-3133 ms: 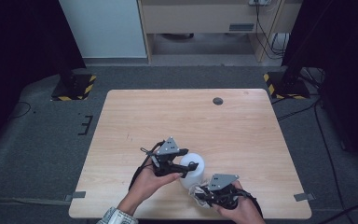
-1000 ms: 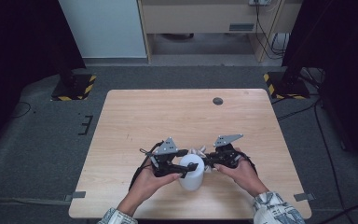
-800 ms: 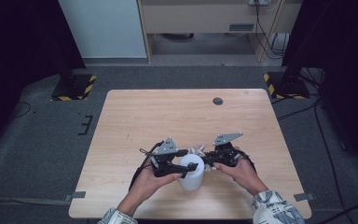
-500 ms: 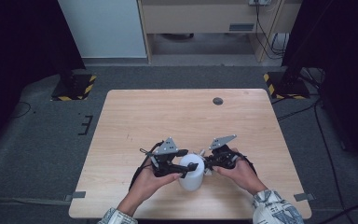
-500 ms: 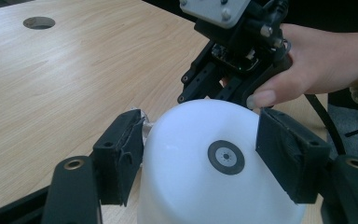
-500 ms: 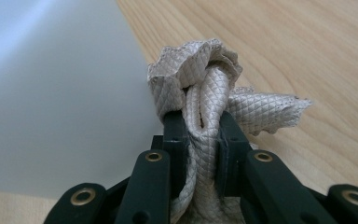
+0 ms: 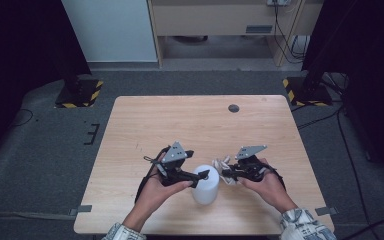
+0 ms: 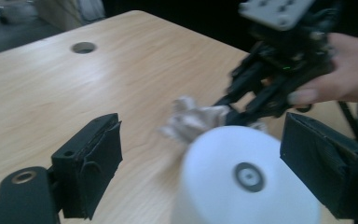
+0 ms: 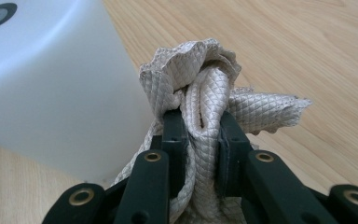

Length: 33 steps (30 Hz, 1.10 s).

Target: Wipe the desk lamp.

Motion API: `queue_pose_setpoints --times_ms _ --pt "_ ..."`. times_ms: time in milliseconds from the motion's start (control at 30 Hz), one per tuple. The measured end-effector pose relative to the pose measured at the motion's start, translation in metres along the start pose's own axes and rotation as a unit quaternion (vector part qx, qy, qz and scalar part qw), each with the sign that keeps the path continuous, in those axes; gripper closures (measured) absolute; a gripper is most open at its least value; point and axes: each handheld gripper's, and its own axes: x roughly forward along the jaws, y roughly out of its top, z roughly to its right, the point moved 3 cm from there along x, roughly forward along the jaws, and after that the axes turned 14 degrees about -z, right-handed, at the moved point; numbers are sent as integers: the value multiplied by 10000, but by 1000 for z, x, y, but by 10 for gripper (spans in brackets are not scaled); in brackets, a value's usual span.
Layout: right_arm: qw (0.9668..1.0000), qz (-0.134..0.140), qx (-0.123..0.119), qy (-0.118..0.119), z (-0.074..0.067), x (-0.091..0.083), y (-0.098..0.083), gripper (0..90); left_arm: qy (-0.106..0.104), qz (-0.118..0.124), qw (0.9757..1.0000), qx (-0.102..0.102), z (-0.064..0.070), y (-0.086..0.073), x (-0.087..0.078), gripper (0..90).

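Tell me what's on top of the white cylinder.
The white cylinder carries a small grey ring mark on its flat top, nothing else. The cloth pinched by the right gripper lies beside it. Its underside is hidden.

In my left gripper view, the white cylinder point(image 8: 247, 179) is blurred and cut off at 6 o'clock by the bottom edge; its base cannot be seen. The cloth point(image 8: 193, 121) behind it is smeared, and its lower part is hidden by the cylinder's top. My left gripper point(image 8: 200, 172) has its 3 o'clock jaw cropped by the right edge.

In my right gripper view, the cylinder runs out of frame at 9 and 12 o'clock. The cloth's lower end is covered by my right gripper point(image 9: 200, 135). The weave between the pads is hidden.
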Motion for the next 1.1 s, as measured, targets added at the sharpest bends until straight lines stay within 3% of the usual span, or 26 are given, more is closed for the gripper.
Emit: queue_pose_setpoints --times_ms 167,233,367,433,667,900,1100 --pt "9996 71 133 -236 10 -18 -12 764 414 -75 9985 -336 -29 -16 -17 92" --pt "9992 70 210 -327 15 -24 -17 764 630 -176 9967 -481 -42 -28 -22 89" --pt "9981 68 373 -489 25 -33 -26 762 864 -294 9928 -777 -62 -53 -26 84" --pt "9969 76 503 -595 32 -37 -30 761 962 -403 9911 -828 -68 -63 -26 81" --pt "9920 84 914 -872 55 -44 -38 759 1088 -648 9874 -946 -78 -86 -20 72" --pt "9858 198 1201 -1154 80 -54 -33 758 1160 -849 9850 -952 -88 -94 -11 58" --pt "9814 173 1396 -1305 99 -48 -23 758 1158 -1026 9832 -973 -100 -94 0 57"
